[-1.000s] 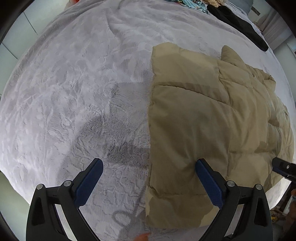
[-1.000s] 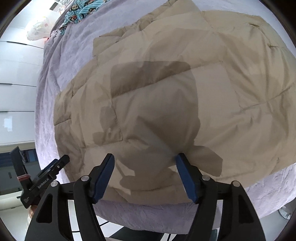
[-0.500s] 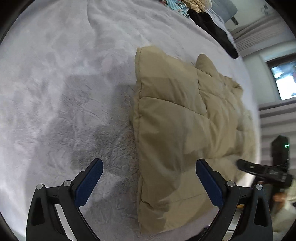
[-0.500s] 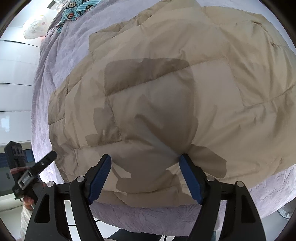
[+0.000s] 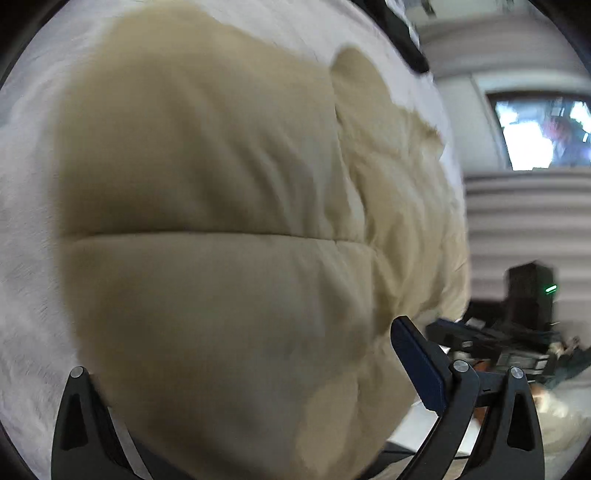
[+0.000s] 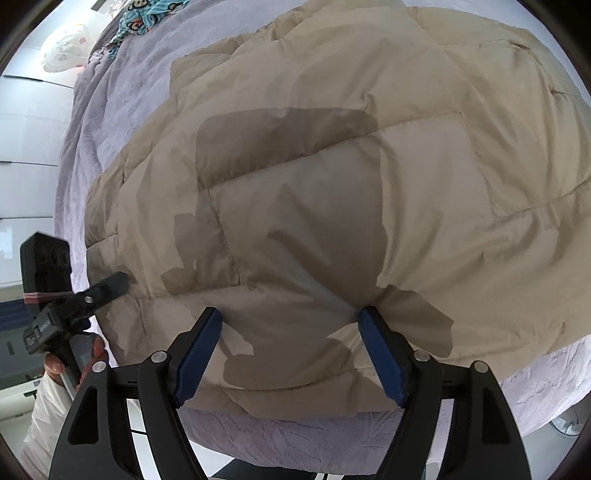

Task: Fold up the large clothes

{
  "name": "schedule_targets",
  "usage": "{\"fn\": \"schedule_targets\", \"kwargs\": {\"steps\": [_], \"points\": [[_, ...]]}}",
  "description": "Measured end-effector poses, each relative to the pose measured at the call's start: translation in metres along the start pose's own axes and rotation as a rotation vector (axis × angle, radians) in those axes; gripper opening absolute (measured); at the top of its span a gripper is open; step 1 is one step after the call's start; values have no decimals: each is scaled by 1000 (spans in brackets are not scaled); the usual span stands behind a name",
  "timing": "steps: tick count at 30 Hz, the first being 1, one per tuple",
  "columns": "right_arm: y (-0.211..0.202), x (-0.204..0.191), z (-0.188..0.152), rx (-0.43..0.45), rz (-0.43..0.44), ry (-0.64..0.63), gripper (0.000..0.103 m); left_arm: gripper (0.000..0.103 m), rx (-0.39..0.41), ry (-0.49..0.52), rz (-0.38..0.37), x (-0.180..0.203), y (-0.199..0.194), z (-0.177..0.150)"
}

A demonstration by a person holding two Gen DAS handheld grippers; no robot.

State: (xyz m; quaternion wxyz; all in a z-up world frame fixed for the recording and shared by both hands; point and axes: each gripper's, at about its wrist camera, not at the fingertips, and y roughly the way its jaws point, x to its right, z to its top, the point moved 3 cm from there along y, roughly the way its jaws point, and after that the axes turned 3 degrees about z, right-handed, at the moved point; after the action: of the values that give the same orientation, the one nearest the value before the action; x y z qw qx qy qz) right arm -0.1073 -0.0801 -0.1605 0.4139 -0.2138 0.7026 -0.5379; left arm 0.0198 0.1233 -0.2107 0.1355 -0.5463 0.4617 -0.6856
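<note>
1. I see the tan quilted jacket [image 6: 332,177] lying folded on the bed, over a pale lilac plush blanket [image 6: 110,110]; its near edge sits close to the mattress edge.
2. My right gripper [image 6: 290,350] points steeply down over that near edge. Its blue pads [image 6: 380,354] stand wide apart, released, with the jacket's hem lying between them and no pad pressing on the fabric.
3. My left gripper [image 5: 236,391] is pushed against a puffy corner of the jacket [image 5: 207,229]. The picture is blurred. Its right-hand pad [image 5: 413,365] stands free of the cloth, and the other finger is hidden behind the bulging fabric, so I cannot tell whether this claw grasps anything.
4. In the right wrist view, the left gripper [image 6: 107,286] appears at the jacket's left corner, with a hand [image 6: 74,362] on its handle.
5. At the far end of the bed lies a patterned blue cloth [image 6: 144,22].
</note>
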Motion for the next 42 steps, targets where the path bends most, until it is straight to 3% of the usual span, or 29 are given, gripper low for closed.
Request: {"fn": "schedule_targets", "kwargs": {"steps": [2,3,4,6,9,10,11,12,13,14,17,22,30,35,36,38,39,40,42], "points": [[0,0,1,-2,-4,-1,81,100,-28,23,56,3,13,2],[-1,-1,1,-8,-5,-3,81,90,-27,28,60,4,13,3],[-3,-1,1,-16,0,-8,81,66,-19,43,44,7,8,4],[-12,-4,1,-18,32,-26,81,39,-15,40,-12,10,-2,5],[-38,1,8,67,20,-64,80,29,11,31,-31,17,-19,1],[-47,6,12,114,13,-68,70,28,22,35,-22,23,-24,-1],[-52,10,16,144,10,-66,40,27,32,41,-15,29,-27,-2],[-56,17,22,175,5,-56,26,26,42,48,-9,36,-31,-3],[-57,24,28,186,24,-43,16,26,56,56,-3,45,-37,-4],[-56,26,33,199,49,-41,15,26,70,63,1,54,-44,-4],[-43,35,51,225,68,-70,12,26,114,78,28,88,-63,-7],[-6,46,78,177,138,-79,11,26,165,97,65,158,-84,-5],[18,61,91,116,247,-61,6,26,128,164,220,277,-47,16],[-12,91,90,104,330,1,6,26,72,256,263,336,-16,29],[-25,102,86,122,339,9,6,27,52,283,262,346,-8,32],[-50,127,76,167,337,33,7,46,4,317,218,364,13,39],[-63,143,69,193,338,58,7,64,-27,328,157,374,26,46],[-72,156,64,213,341,83,7,69,-44,330,108,383,33,46],[-91,187,48,258,337,147,7,69,-69,363,6,395,51,50]]}}
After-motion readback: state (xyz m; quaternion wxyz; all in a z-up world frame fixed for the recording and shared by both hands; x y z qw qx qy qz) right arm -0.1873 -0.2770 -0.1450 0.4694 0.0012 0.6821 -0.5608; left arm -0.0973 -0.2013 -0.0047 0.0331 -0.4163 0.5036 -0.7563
